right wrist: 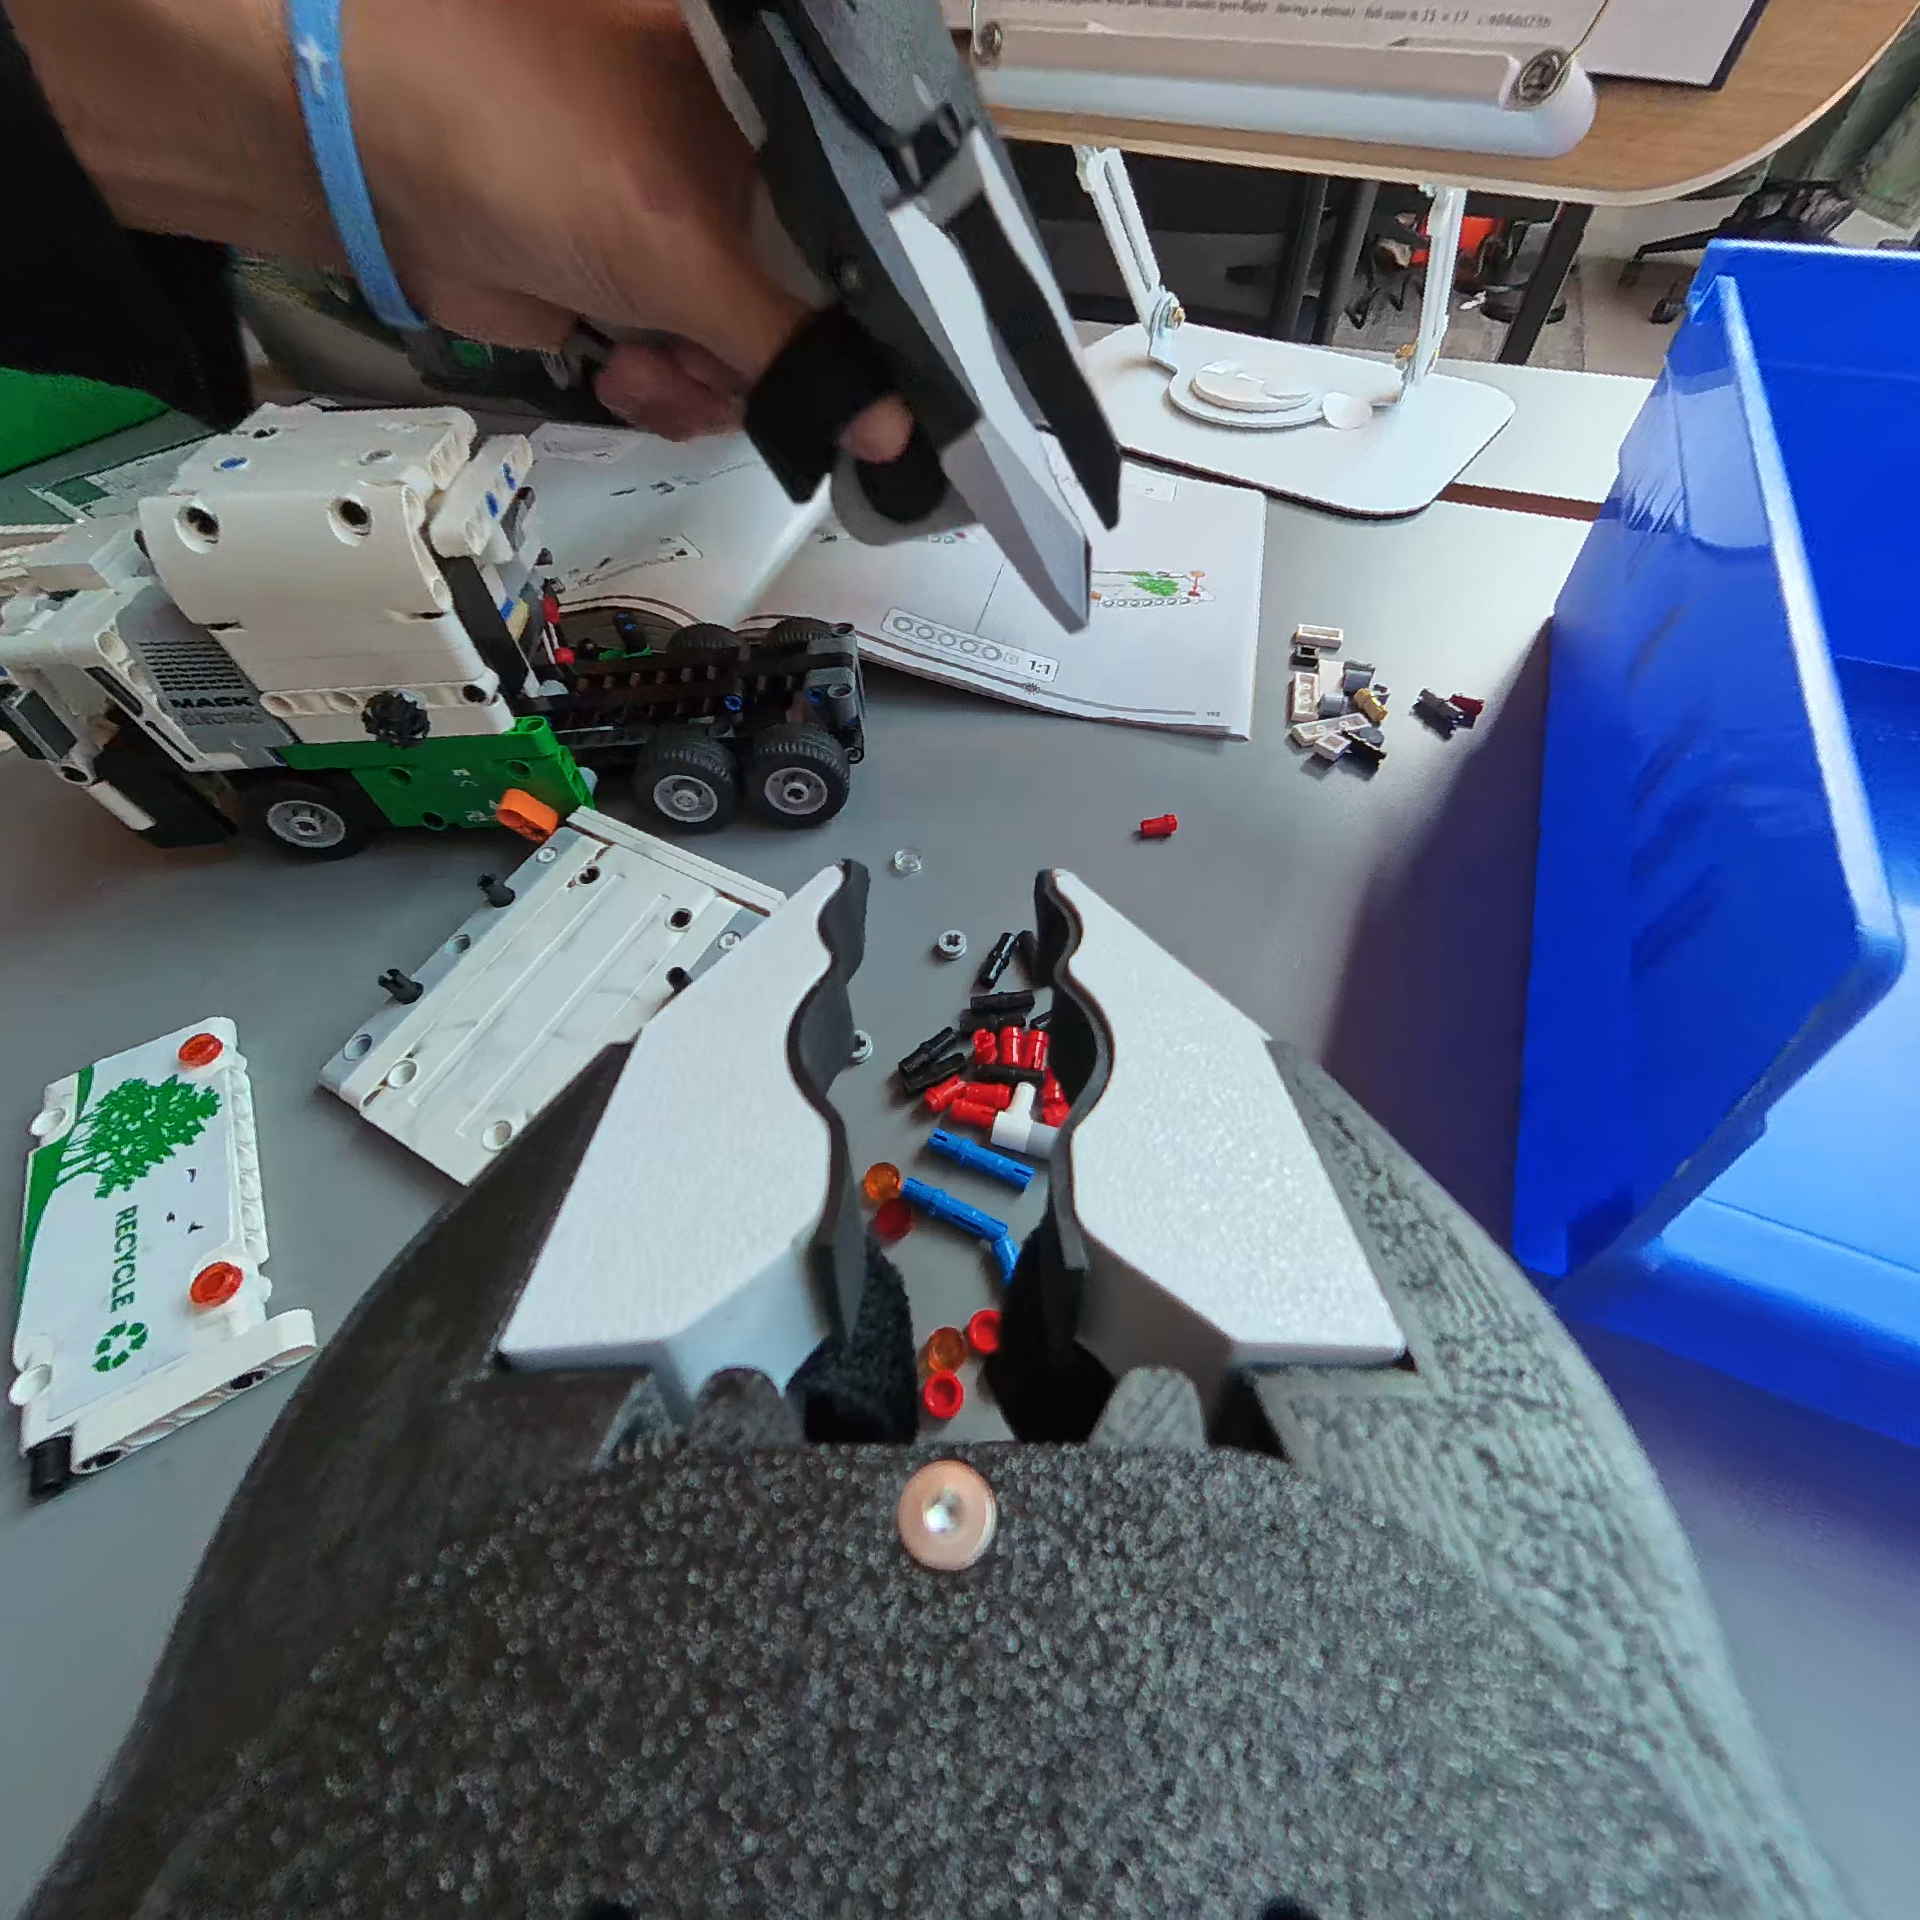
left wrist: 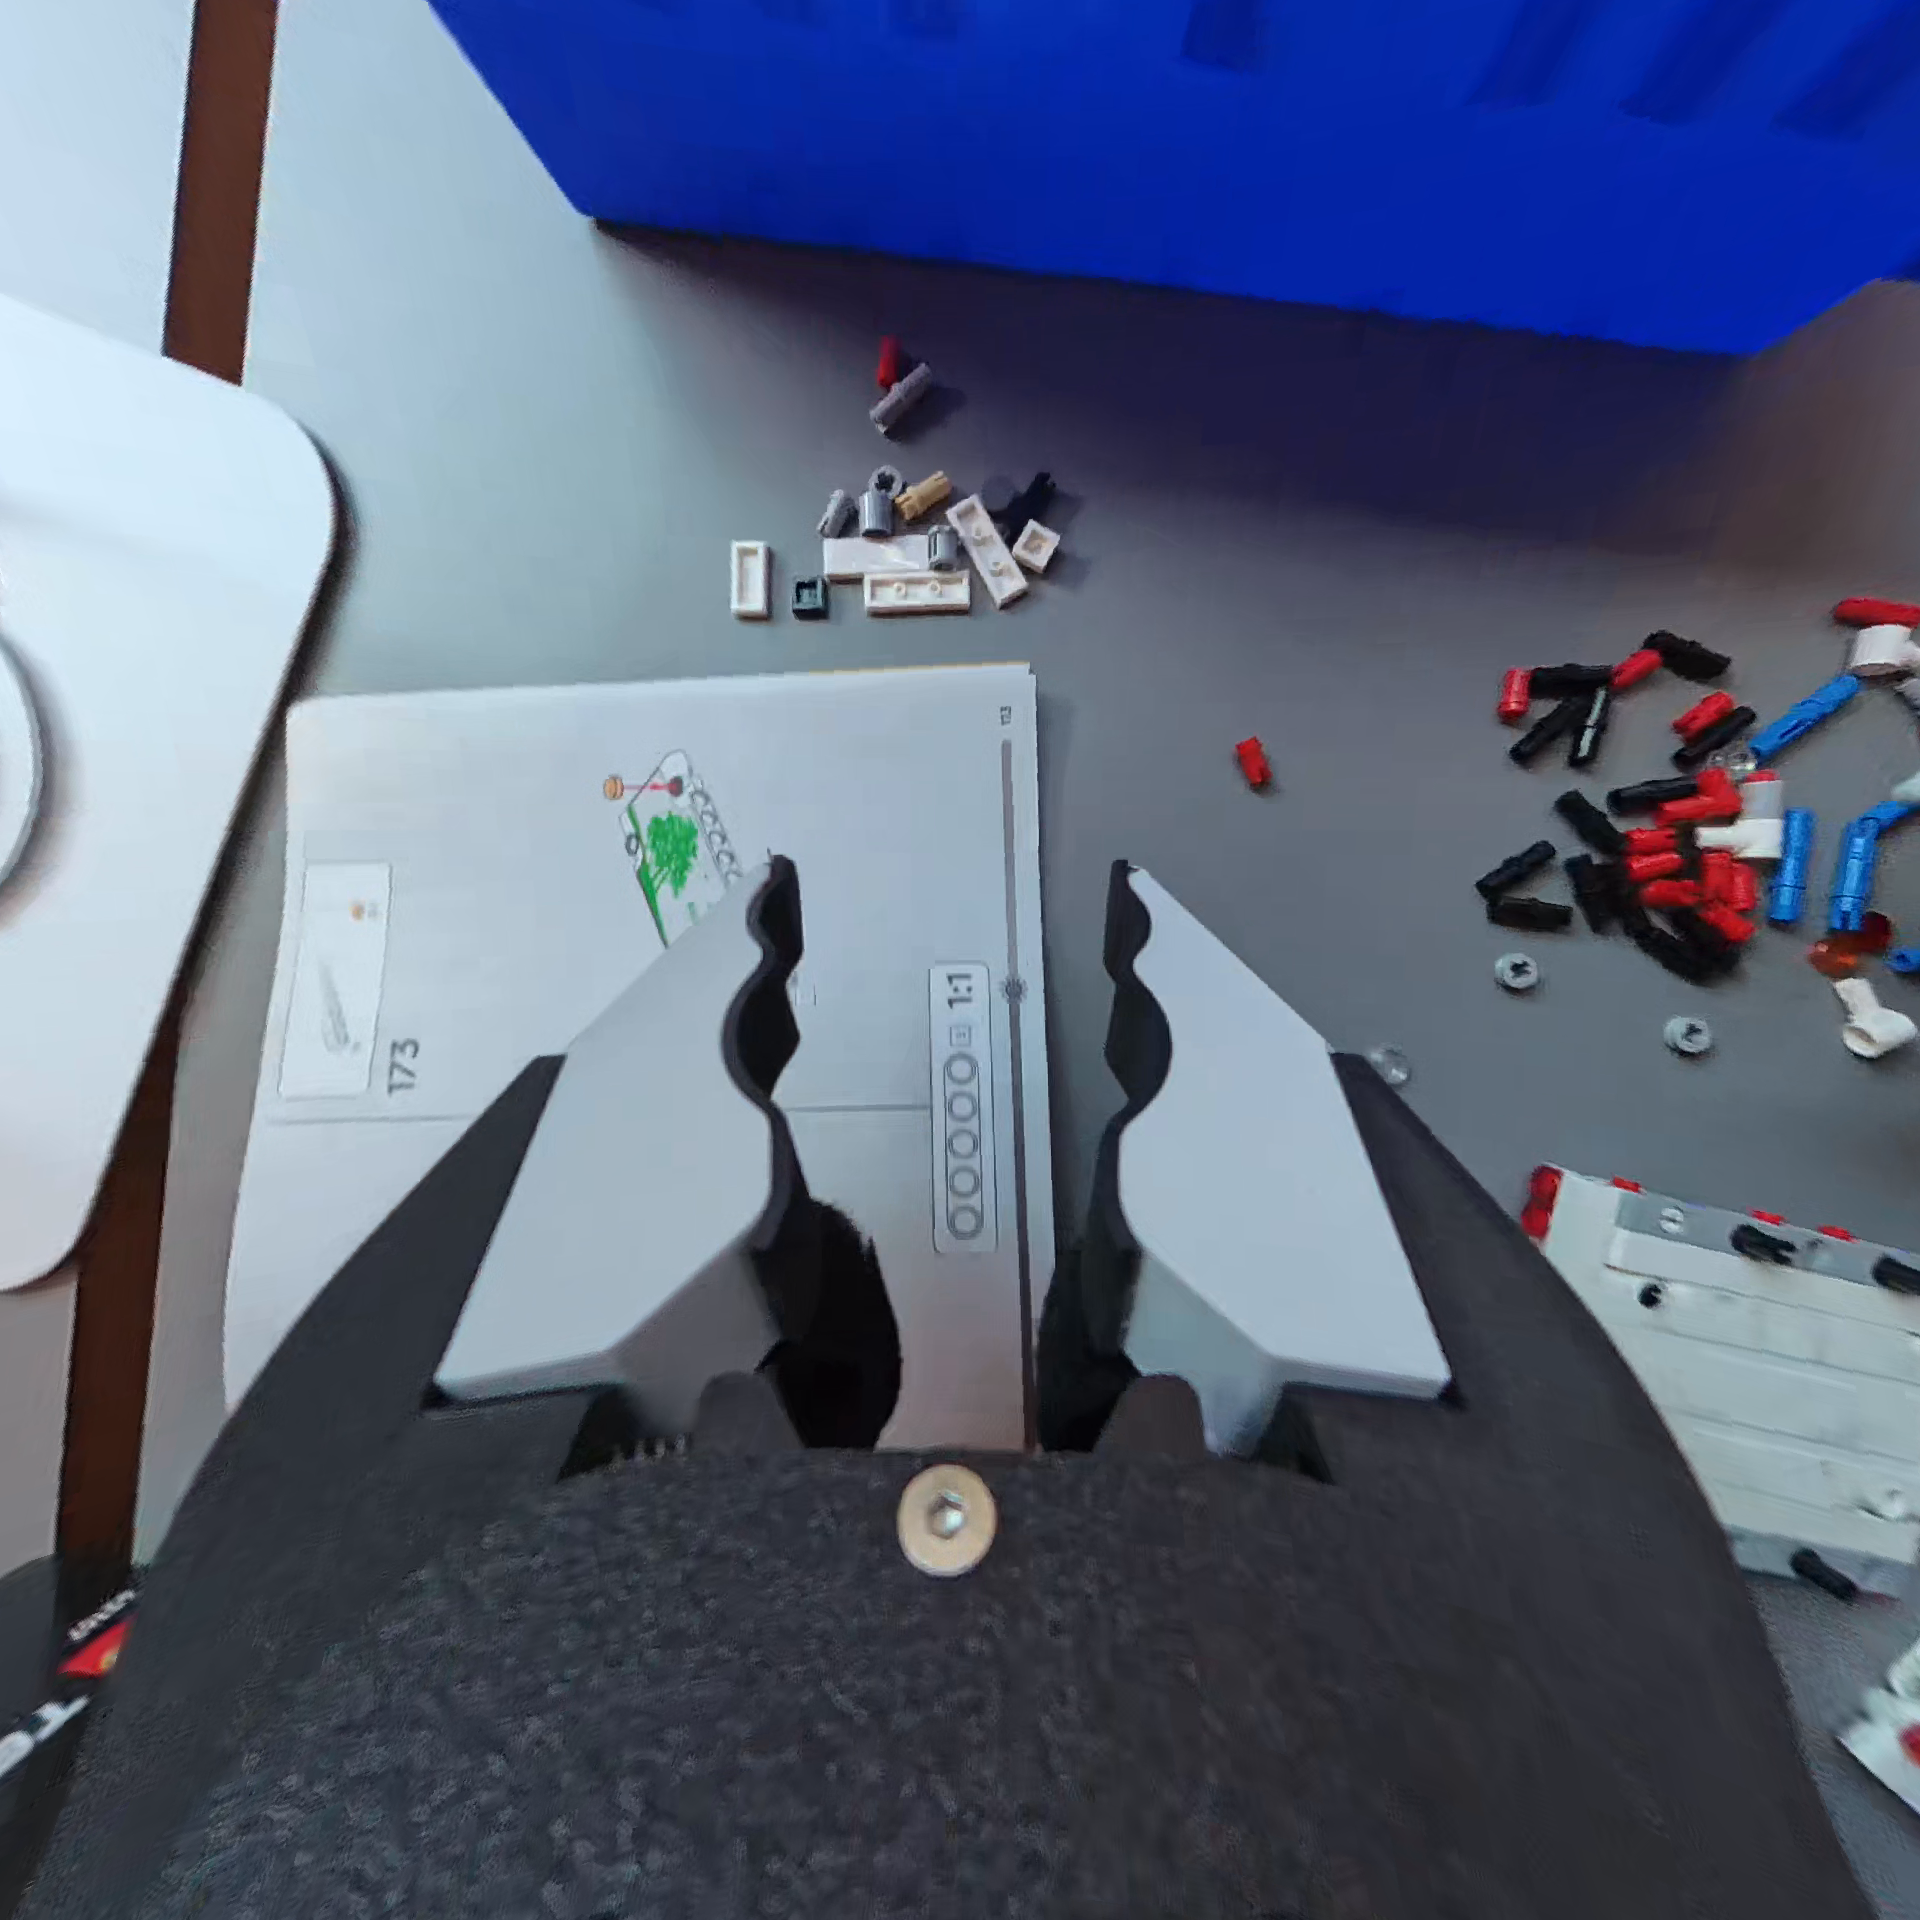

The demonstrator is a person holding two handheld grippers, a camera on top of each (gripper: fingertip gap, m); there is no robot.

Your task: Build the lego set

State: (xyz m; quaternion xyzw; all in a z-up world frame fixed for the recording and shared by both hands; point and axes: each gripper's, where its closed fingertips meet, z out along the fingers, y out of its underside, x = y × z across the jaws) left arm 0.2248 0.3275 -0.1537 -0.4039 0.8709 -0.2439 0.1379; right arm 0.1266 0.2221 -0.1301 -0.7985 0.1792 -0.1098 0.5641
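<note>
Both claws are gaping w/ nothing held: left gripper (left wrist: 951, 868) hovering over booklet (left wrist: 665, 894), right gripper (right wrist: 948, 878) over pin pile (right wrist: 992, 1070), blue bin (right wrist: 1756, 727) at 3 o'clock

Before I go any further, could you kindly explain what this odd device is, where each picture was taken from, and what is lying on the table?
These are two hand-held grippers, each with a camera looking along its two fingers. The left gripper hangs open and empty over an open instruction booklet. The right gripper's picture shows a person's hand holding the left one. The right gripper is open and empty above a pile of small red, black and blue pegs. On the grey table also lie a toy truck, a white panel, a panel with a green tree, small white and grey pieces and a blue bin.
</note>
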